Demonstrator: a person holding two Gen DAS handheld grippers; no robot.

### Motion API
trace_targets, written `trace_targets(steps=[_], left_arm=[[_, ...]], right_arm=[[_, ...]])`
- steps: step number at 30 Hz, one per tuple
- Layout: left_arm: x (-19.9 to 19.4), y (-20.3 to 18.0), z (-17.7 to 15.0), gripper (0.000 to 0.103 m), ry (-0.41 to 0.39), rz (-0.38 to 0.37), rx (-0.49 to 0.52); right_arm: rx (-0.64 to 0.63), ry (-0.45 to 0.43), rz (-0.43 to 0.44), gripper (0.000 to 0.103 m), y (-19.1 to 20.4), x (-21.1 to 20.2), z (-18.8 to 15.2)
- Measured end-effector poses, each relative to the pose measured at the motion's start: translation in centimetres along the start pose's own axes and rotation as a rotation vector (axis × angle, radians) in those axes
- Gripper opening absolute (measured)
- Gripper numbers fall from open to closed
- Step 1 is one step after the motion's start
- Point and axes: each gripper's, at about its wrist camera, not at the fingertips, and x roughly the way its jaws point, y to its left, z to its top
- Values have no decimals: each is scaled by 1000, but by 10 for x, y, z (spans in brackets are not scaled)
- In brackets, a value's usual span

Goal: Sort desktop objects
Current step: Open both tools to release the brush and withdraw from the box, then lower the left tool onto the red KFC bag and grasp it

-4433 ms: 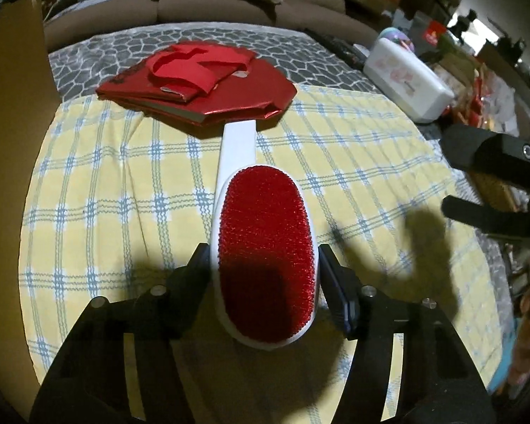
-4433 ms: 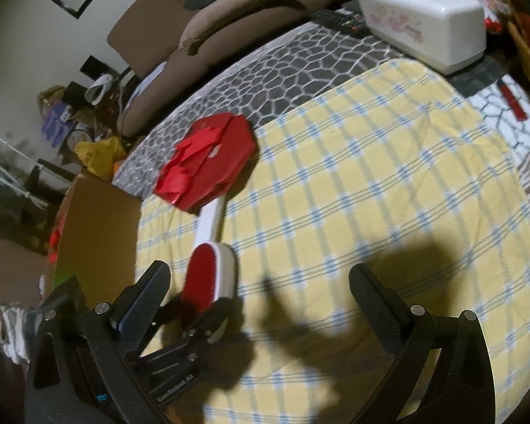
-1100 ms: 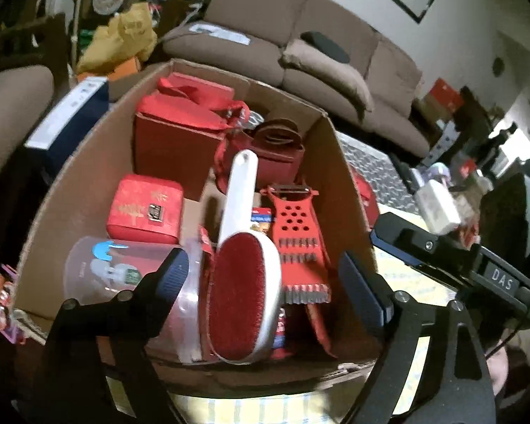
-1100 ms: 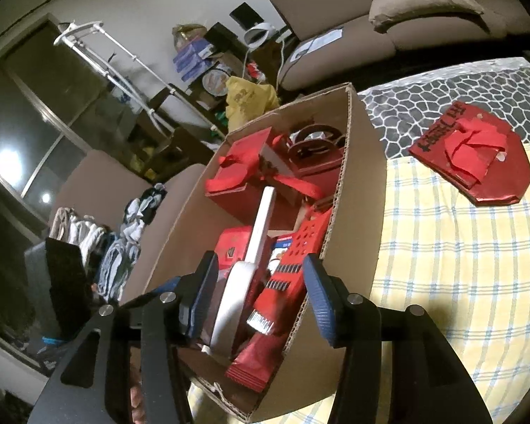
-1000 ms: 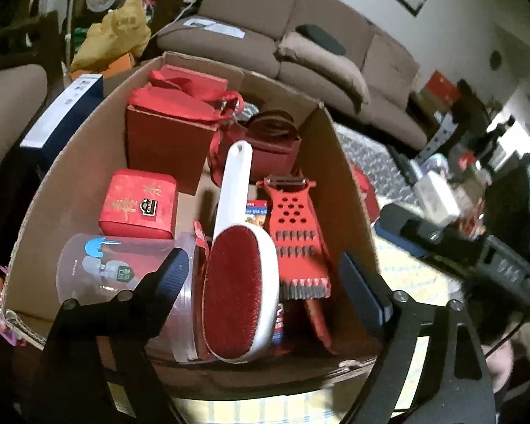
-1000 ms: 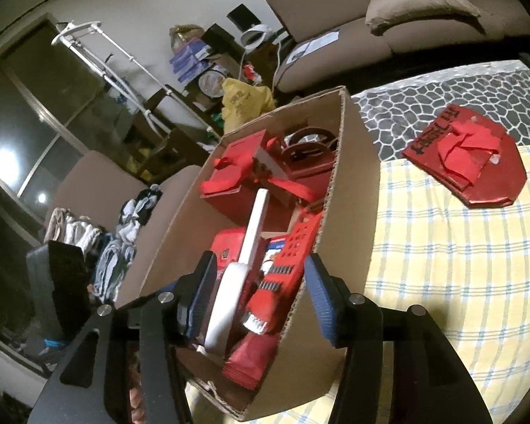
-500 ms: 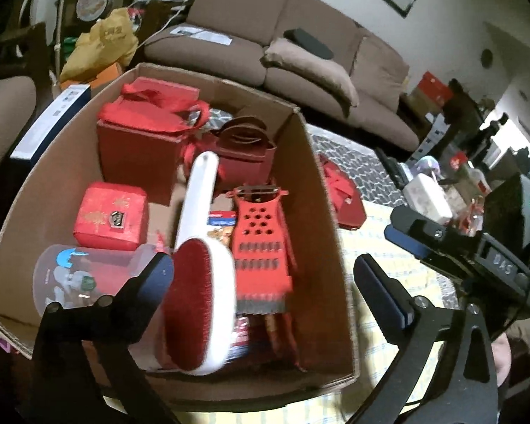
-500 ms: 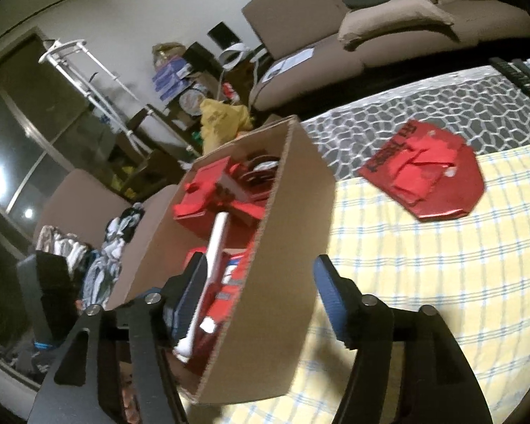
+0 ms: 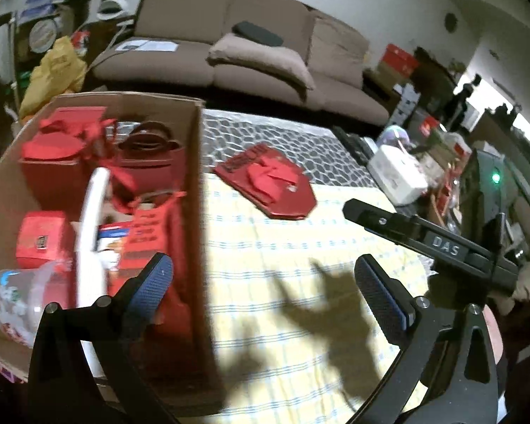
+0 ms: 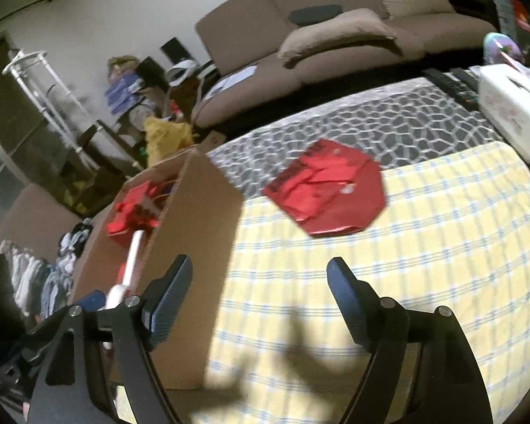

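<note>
A cardboard box [image 9: 194, 183] stands at the left edge of the yellow checked cloth [image 9: 282, 247]; it also shows in the right wrist view [image 10: 201, 219]. The white-handled lint brush [image 9: 90, 219] lies inside it among red boxes, bags and a red grater. A flat red gift bag [image 9: 268, 185] lies on the cloth beyond, also in the right wrist view [image 10: 330, 190]. My left gripper [image 9: 261, 293] is open and empty over the box's right wall. My right gripper [image 10: 258, 293] is open and empty above the cloth beside the box.
A white tissue box [image 10: 512, 106] sits at the table's far right. A brown sofa [image 9: 251, 53] stands behind the table. The right gripper's body [image 9: 431, 243] reaches in from the right in the left wrist view. Clutter fills the floor at left and right.
The left gripper let go of the lint brush in the box and has swung right toward the cloth. The right gripper has also swung right, away from the box.
</note>
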Motion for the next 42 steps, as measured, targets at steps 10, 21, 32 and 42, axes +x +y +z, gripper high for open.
trace_targets(steps=[10, 21, 32, 42], left_arm=[[44, -61, 4, 103, 51, 21, 113], [133, -54, 32, 103, 95, 76, 36], [223, -20, 71, 103, 128, 157, -47], [269, -15, 82, 72, 178, 229, 26]], right_arm=[[58, -33, -94, 84, -59, -20, 7], [129, -34, -117, 84, -102, -28, 5], [149, -6, -101, 84, -117, -18, 2], [160, 4, -102, 84, -127, -12, 1]])
